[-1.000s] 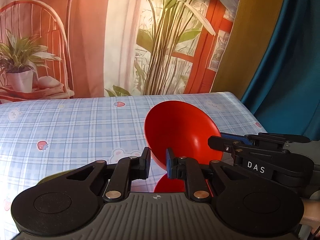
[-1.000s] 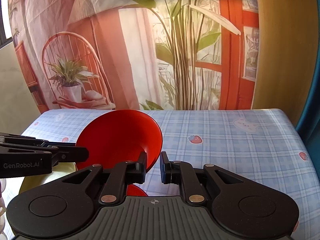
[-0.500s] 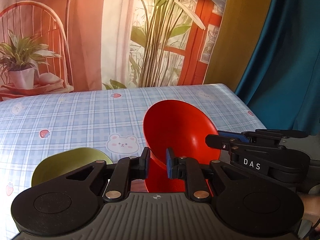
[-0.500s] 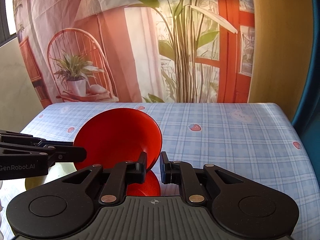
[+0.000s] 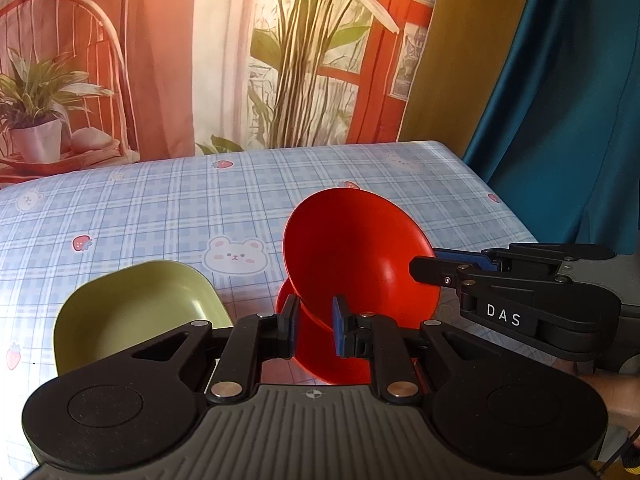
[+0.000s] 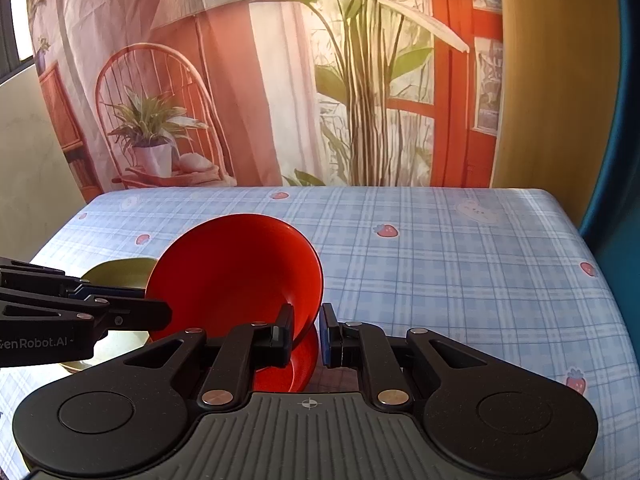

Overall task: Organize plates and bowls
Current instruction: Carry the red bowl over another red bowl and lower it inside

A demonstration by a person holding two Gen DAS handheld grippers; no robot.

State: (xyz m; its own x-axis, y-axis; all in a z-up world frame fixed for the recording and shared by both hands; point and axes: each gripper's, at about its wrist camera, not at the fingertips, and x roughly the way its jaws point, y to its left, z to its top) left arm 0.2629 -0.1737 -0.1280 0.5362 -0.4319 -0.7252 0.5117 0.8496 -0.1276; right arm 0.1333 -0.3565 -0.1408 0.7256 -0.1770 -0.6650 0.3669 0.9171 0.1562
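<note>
two handheld grippers carry one red bowl between them above a table covered in a blue checked cloth. the left gripper is nearly closed, its jaws pinching the bowl's near left rim. the right gripper is likewise almost shut, clamped on the rim at the bowl's right side; in the left view it reaches in from the right. the bowl is tipped steeply, its open mouth facing away from both cameras toward the far edge of the table, its foot pointing back toward the person. it looks clear of the cloth, with a red glow or reflection under it; contact cannot be ruled out

a green bowl sits on the cloth to the left of the red one, just beside the left gripper and well apart from the right one. it is upright, mouth up, squarish with rounded corners

the relation that matters: the green bowl lies left of and below the held bowl, on the left gripper's side. judging from the task, nesting would mean moving the red bowl leftward and levelling it over the green one, both grips easing off together
</note>
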